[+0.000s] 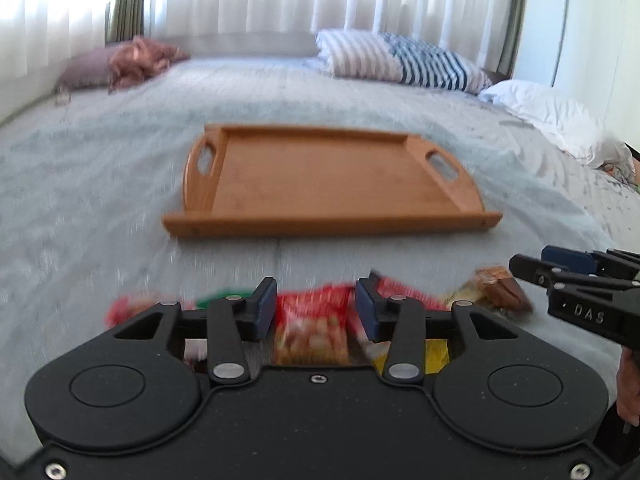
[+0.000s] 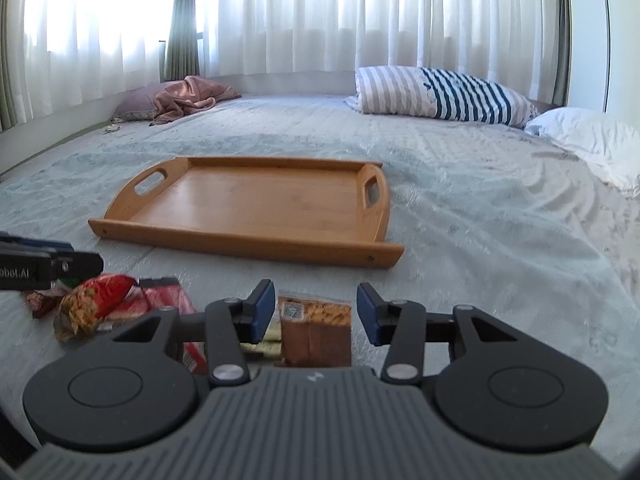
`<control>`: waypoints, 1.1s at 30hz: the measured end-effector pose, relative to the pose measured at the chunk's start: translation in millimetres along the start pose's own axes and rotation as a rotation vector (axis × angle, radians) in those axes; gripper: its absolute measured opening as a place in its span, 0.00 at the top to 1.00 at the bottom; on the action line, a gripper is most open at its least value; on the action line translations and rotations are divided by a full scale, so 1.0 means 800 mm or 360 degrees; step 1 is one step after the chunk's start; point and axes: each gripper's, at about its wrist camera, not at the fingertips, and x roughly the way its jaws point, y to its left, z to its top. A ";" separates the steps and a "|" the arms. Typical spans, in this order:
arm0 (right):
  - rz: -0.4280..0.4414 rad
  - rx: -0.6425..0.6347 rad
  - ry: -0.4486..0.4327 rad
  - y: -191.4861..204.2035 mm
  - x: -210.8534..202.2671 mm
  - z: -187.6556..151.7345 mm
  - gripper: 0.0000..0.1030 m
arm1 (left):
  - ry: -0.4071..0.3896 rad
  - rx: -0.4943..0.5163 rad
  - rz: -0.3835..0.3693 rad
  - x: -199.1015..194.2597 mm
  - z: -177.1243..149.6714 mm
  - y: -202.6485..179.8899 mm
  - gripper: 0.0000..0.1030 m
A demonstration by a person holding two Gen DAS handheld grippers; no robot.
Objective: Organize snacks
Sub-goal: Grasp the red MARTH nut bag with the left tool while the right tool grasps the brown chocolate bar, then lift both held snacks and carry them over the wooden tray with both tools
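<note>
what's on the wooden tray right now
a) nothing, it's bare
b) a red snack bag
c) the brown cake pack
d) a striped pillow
a: the wooden tray shows only bare wood inside its rim, while the red snack bag and the brown cake pack lie on the bedspread nearer the cameras, by the open right claw and open left claw.

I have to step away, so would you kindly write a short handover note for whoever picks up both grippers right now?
Left gripper: open, holding nothing, above the red snack bag.
Right gripper: open, holding nothing, lined up over the brown cake pack.
Things: all snacks lie in a pile on the bedspread, near the grippers; the wooden tray sits beyond them with nothing in it.
Done: nothing moved onto the tray.
Left: grasp each snack and arrange it on the tray.
</note>
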 end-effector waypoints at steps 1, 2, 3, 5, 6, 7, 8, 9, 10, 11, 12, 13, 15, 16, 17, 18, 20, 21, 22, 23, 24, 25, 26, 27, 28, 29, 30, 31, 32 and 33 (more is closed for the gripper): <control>-0.0004 -0.0001 0.0007 0.000 0.001 -0.002 0.50 | 0.0027 -0.0023 -0.0009 0.003 -0.005 0.004 0.60; -0.0005 -0.0003 0.0012 0.000 0.001 -0.004 0.50 | 0.0051 -0.0043 -0.0013 0.007 -0.008 0.007 0.60; -0.0006 -0.0005 0.0018 -0.001 0.002 -0.007 0.50 | 0.0071 -0.0063 -0.0014 0.010 -0.012 0.010 0.59; -0.0023 -0.0006 0.0032 -0.004 0.004 -0.010 0.50 | 0.0096 -0.0091 -0.0016 0.014 -0.017 0.015 0.56; -0.0033 -0.0003 0.0043 -0.005 0.006 -0.012 0.50 | 0.0104 -0.0098 -0.0015 0.016 -0.019 0.016 0.54; -0.0041 0.0003 0.0058 -0.007 0.009 -0.014 0.50 | 0.0111 -0.0102 -0.0014 0.018 -0.020 0.017 0.53; -0.0045 0.0007 0.0070 -0.008 0.011 -0.016 0.50 | 0.0116 -0.0104 -0.0016 0.020 -0.021 0.017 0.52; -0.0048 0.0010 0.0084 -0.008 0.013 -0.019 0.50 | 0.0123 -0.0106 -0.0022 0.023 -0.021 0.017 0.52; -0.0048 0.0010 0.0094 -0.008 0.015 -0.021 0.50 | 0.0134 -0.0115 -0.0032 0.026 -0.021 0.018 0.51; -0.0046 0.0008 0.0105 -0.008 0.017 -0.024 0.49 | 0.0146 -0.0132 -0.0045 0.029 -0.022 0.019 0.51; -0.0040 0.0006 0.0115 -0.007 0.019 -0.026 0.47 | 0.0158 -0.0158 -0.0065 0.031 -0.022 0.021 0.51; -0.0036 0.0002 0.0127 -0.005 0.020 -0.028 0.44 | 0.0163 -0.0179 -0.0077 0.033 -0.022 0.022 0.50; -0.0036 -0.0015 0.0140 -0.002 0.023 -0.031 0.38 | 0.0163 -0.0207 -0.0089 0.036 -0.021 0.024 0.49; -0.0037 -0.0027 0.0139 0.000 0.024 -0.032 0.37 | 0.0163 -0.0219 -0.0095 0.036 -0.021 0.025 0.49; -0.0041 -0.0041 0.0138 0.002 0.024 -0.033 0.37 | 0.0163 -0.0229 -0.0101 0.037 -0.021 0.025 0.49; -0.0042 -0.0051 0.0139 0.003 0.025 -0.033 0.36 | 0.0163 -0.0240 -0.0108 0.037 -0.021 0.027 0.49; -0.0043 -0.0054 0.0143 0.003 0.028 -0.032 0.36 | 0.0161 -0.0257 -0.0122 0.038 -0.020 0.028 0.49; -0.0041 -0.0048 0.0145 0.002 0.029 -0.031 0.36 | 0.0163 -0.0267 -0.0129 0.038 -0.019 0.030 0.49; -0.0039 -0.0040 0.0150 0.001 0.031 -0.031 0.36 | 0.0164 -0.0279 -0.0138 0.039 -0.019 0.031 0.49; -0.0036 -0.0028 0.0155 0.001 0.033 -0.031 0.36 | 0.0163 -0.0293 -0.0147 0.039 -0.018 0.033 0.48; -0.0029 -0.0015 0.0162 -0.001 0.035 -0.031 0.36 | 0.0162 -0.0306 -0.0164 0.040 -0.018 0.035 0.45; -0.0016 -0.0003 0.0168 -0.003 0.037 -0.031 0.35 | 0.0161 -0.0318 -0.0179 0.041 -0.018 0.037 0.42; -0.0002 0.0008 0.0169 -0.004 0.039 -0.031 0.35 | 0.0161 -0.0331 -0.0192 0.041 -0.018 0.039 0.41; 0.0012 0.0019 0.0171 -0.006 0.040 -0.031 0.35 | 0.0159 -0.0342 -0.0206 0.042 -0.018 0.040 0.39; 0.0022 0.0028 0.0173 -0.007 0.041 -0.031 0.34 | 0.0157 -0.0350 -0.0219 0.042 -0.018 0.042 0.38; 0.0031 0.0035 0.0170 -0.008 0.041 -0.032 0.34 | 0.0156 -0.0356 -0.0233 0.042 -0.018 0.042 0.37; 0.0038 0.0040 0.0167 -0.009 0.041 -0.032 0.34 | 0.0153 -0.0364 -0.0248 0.042 -0.017 0.043 0.36; 0.0046 0.0044 0.0167 -0.010 0.041 -0.032 0.34 | 0.0152 -0.0369 -0.0258 0.041 -0.018 0.043 0.36; 0.0052 0.0051 0.0169 -0.010 0.042 -0.032 0.34 | 0.0152 -0.0375 -0.0266 0.042 -0.017 0.043 0.38; 0.0056 0.0058 0.0172 -0.011 0.044 -0.032 0.34 | 0.0154 -0.0378 -0.0264 0.043 -0.018 0.043 0.42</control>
